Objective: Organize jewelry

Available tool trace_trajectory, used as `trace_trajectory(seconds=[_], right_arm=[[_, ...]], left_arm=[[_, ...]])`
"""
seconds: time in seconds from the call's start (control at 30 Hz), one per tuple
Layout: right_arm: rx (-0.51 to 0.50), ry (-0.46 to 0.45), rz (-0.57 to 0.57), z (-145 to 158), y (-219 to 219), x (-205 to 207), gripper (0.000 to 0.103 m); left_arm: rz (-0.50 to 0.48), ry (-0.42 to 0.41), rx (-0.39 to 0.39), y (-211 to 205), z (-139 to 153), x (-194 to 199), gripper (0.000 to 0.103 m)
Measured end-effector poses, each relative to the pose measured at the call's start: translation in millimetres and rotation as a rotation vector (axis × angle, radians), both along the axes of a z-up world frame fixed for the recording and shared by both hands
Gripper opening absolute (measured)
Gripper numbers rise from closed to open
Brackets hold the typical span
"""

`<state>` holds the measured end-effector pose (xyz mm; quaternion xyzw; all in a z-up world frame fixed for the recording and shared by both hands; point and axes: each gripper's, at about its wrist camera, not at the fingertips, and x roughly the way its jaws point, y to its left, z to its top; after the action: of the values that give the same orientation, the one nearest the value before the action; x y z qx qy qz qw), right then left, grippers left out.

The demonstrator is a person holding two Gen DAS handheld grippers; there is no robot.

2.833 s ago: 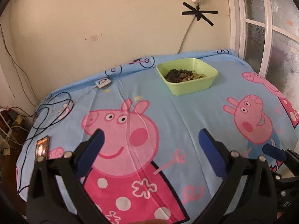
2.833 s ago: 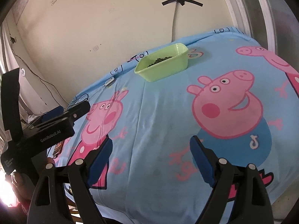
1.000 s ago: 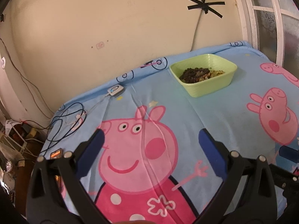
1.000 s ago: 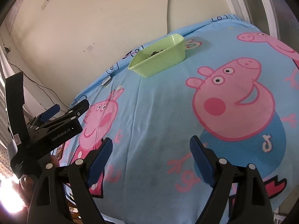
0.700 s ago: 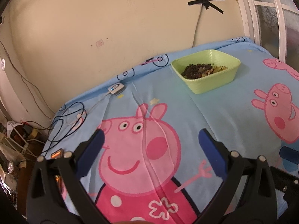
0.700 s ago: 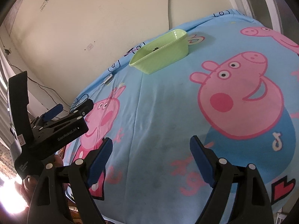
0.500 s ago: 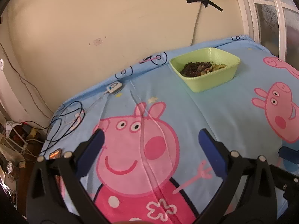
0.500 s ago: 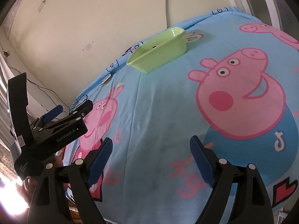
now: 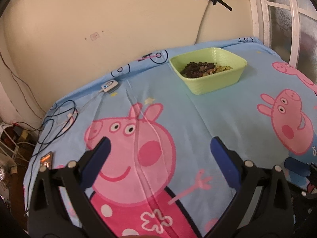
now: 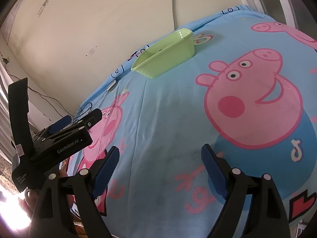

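Currently both grippers, left gripper [image 9: 158, 154] and right gripper [image 10: 160, 163], are hovering jaws apart, empty; approaching the green tub [image 9: 216, 81] of beaded jewelry [image 9: 200, 68] from above seems wisest

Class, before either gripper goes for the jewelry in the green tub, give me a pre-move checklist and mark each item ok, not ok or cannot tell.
1. Left gripper open and holding nothing: ok.
2. Right gripper open and holding nothing: ok.
3. Green tub upright on the blue sheet: ok.
4. Jewelry visible inside the tub: ok.
5. Pieces untangled: cannot tell.
6. Sheet between grippers and tub free of objects: ok.
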<state>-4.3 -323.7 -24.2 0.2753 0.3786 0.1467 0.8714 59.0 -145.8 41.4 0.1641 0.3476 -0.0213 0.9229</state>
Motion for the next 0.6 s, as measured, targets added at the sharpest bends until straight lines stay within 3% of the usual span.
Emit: trace_trajectory(seconds=[0.4, 0.6], right_arm=[[0.001, 0.000, 0.002, 0.0, -1.3, 1.0, 0.061], [-0.003, 0.000, 0.003, 0.5, -1.9, 1.3, 0.061]], left_arm=[[-0.004, 0.020, -0.027, -1.3, -0.8, 0.9, 0.097], [-0.060, 0.034, -0.069, -3.9, 0.6, -0.8, 0.097]])
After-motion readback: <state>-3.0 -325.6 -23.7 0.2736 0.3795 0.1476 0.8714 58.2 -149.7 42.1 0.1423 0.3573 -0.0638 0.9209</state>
